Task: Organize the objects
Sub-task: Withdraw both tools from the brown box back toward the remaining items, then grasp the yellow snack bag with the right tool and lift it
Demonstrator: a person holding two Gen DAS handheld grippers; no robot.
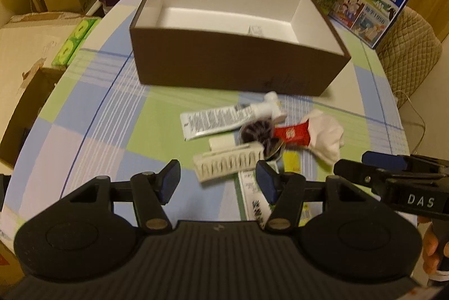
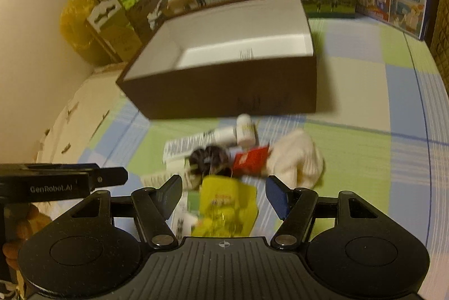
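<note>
A brown box [image 1: 233, 67] with a white inside stands open at the far middle of the worktop; 1 small white item [image 1: 254, 30] lies inside. Near it sits a loose heap: a white tube [image 1: 224, 117], a dark scrunchie [image 1: 256, 131], a red sachet [image 1: 291, 135], a white cloth [image 1: 325, 134], a white comb-like piece [image 1: 230, 163] and a yellow packet [image 2: 224, 207].

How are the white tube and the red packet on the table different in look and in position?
1. The white tube is long, white, with dense small print; the red packet is shorter, red, with a white mark.
2. The white tube lies nearer the brown box; the red packet lies against the white cloth.

Both lie flat in the same pile on the checked tablecloth, and no gripper holds either.
</note>
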